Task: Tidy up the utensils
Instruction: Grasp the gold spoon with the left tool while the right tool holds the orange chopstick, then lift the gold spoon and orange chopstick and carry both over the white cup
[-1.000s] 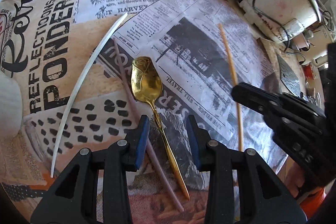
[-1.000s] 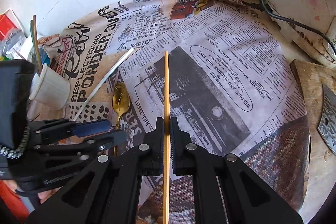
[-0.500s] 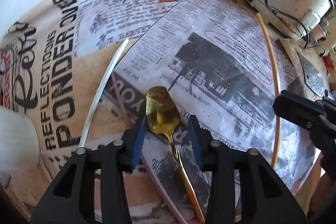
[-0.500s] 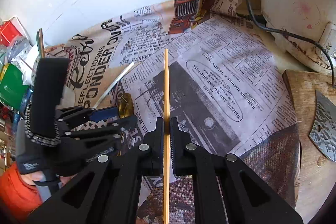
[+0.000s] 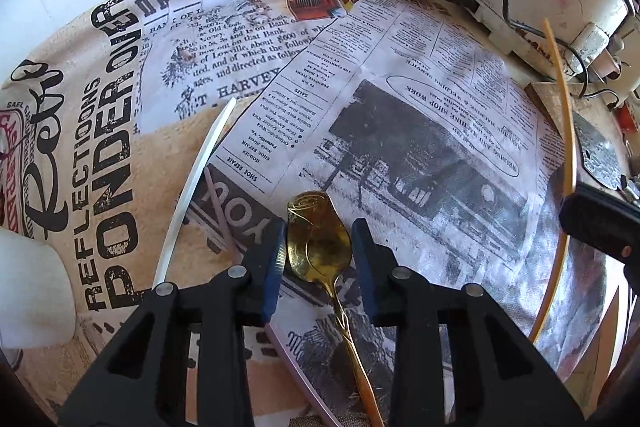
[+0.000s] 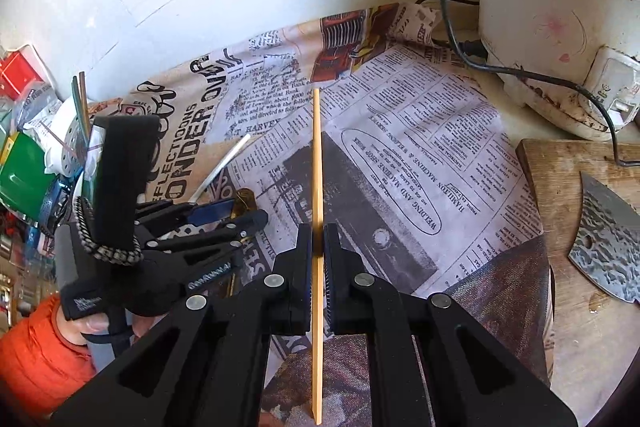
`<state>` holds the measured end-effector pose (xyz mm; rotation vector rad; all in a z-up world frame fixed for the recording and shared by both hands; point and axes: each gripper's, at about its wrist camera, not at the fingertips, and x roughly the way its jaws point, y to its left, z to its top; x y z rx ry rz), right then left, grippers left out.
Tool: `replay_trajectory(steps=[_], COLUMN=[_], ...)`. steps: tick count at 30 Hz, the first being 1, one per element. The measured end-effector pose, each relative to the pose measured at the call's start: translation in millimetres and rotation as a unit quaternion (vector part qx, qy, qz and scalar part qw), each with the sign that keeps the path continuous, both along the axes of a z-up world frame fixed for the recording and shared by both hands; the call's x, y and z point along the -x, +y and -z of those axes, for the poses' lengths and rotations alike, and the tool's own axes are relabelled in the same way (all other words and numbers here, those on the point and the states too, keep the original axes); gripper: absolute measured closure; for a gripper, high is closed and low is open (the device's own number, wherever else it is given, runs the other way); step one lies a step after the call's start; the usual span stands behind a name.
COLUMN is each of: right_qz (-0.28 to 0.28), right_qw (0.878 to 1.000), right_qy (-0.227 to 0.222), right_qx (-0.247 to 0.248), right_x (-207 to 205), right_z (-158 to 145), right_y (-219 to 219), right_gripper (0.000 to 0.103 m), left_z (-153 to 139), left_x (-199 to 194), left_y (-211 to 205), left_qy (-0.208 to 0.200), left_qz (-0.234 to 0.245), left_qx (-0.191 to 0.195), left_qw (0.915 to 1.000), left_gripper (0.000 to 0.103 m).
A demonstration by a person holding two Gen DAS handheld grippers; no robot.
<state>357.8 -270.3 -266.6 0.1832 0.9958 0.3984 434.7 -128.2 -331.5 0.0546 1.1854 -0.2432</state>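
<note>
A gold spoon (image 5: 320,247) lies on the newspaper-print cloth (image 5: 420,155), its bowl between the open fingers of my left gripper (image 5: 319,255), which do not touch it. A white chopstick (image 5: 196,187) and a pale purple stick (image 5: 224,219) lie to its left. My right gripper (image 6: 317,251) is shut on a tan chopstick (image 6: 317,167) and holds it above the cloth; the chopstick also shows in the left wrist view (image 5: 566,131). The left gripper (image 6: 224,215) appears in the right wrist view over the spoon (image 6: 244,201).
A white utensil holder (image 6: 74,151) with sticks in it stands at the left, beside a green container (image 6: 20,175). A white rice cooker (image 6: 552,11) with a cord stands at back right. A wooden board (image 6: 568,235) with a cleaver (image 6: 608,239) lies at right.
My left gripper has moved forward along the spoon from the handle to the bowl. My right gripper has lifted the tan chopstick off the cloth and drawn back to the right.
</note>
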Motion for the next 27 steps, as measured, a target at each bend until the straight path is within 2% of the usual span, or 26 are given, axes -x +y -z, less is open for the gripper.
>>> replay_trajectory(steps=[6,16,27], right_qz=[-0.004,-0.013,-0.033], right_qw=[1.000,0.999,0.996], right_qy=[-0.018,-0.045,-0.081], right_qx=[-0.001,-0.002,-0.003], right_x=[3,10,26], right_z=[-13,-31,-59], right_y=[6,18,37], right_gripper=[0.098,0.098,0.098], left_z=[-13,-63,-109], left_x=[18,57,89], left_y=[5,28,55], left_qy=[-0.006,-0.065,-0.117], left_qz=[-0.013,-0.023,-0.051], left_qx=[0.011,0.031,0.053], left_qw=[0.9998,0.9971,0.9904], left_gripper=[0.071,0.071,0.072])
